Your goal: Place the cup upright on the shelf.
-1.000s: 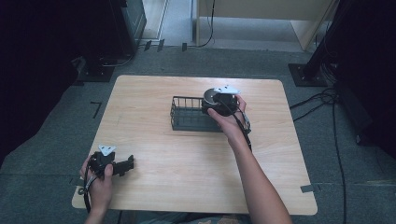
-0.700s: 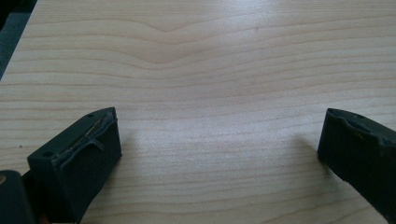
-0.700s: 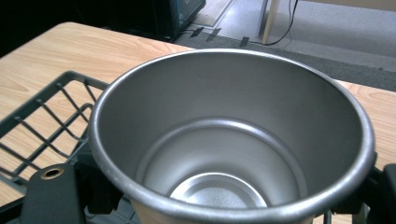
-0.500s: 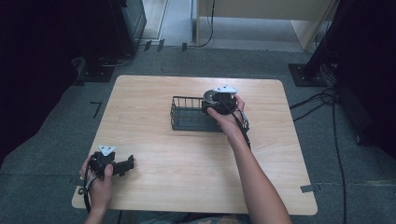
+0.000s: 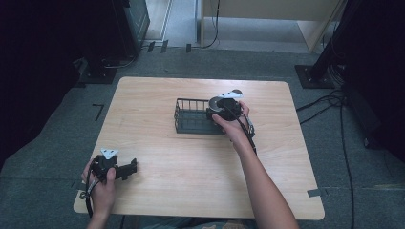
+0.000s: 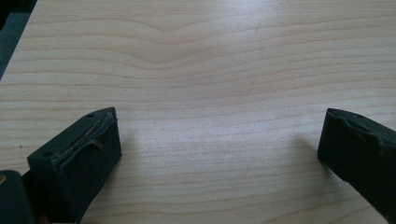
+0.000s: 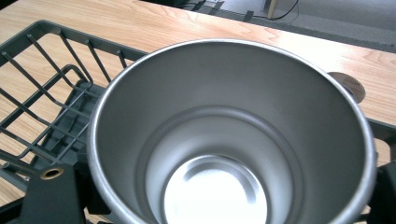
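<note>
Nearest, the left gripper [image 5: 128,168] rests on the counter [image 5: 191,162], jaws spread and empty. Farther off, the right gripper [image 5: 216,110] pinches the steel cup [image 7: 233,140] — upright, mouth up — over the wire basket's [image 5: 188,119] right end.

A recording lab or test room: a bare light-wood desk [image 5: 191,143] stands alone on grey carpet [image 5: 57,143], ringed by dark equipment racks [image 5: 119,33] and black stands [image 5: 313,76] whose feet sit on the floor. Loose cables [image 5: 344,143] trail across the carpet at the right, strips of tape [image 5: 98,112] mark the floor beside the desk, and pale panel furniture [image 5: 267,19] lines the far wall. A person seated at the near edge works with 2 cabled handheld devices, 1 in each hand.
</note>
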`<control>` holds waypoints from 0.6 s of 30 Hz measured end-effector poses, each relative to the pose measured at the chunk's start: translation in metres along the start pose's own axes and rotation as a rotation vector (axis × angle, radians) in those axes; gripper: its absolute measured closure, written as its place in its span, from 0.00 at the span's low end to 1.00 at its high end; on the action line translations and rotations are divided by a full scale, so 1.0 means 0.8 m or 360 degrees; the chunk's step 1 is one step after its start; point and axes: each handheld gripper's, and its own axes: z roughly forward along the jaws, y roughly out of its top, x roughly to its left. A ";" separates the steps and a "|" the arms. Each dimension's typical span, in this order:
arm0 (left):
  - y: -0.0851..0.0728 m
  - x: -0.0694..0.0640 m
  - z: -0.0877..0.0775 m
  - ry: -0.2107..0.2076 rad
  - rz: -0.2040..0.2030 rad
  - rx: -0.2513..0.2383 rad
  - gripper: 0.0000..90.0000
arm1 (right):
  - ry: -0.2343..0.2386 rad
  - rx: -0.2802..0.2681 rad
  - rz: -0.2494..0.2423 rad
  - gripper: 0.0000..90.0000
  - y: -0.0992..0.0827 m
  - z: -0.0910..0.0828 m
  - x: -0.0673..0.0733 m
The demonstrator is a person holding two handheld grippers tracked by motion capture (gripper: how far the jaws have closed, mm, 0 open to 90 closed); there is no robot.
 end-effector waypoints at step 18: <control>0.000 0.000 0.000 0.0000 0.0000 0.0000 0.00 | 0.0045 0.0045 -0.0047 0.01 0.008 -0.029 -0.002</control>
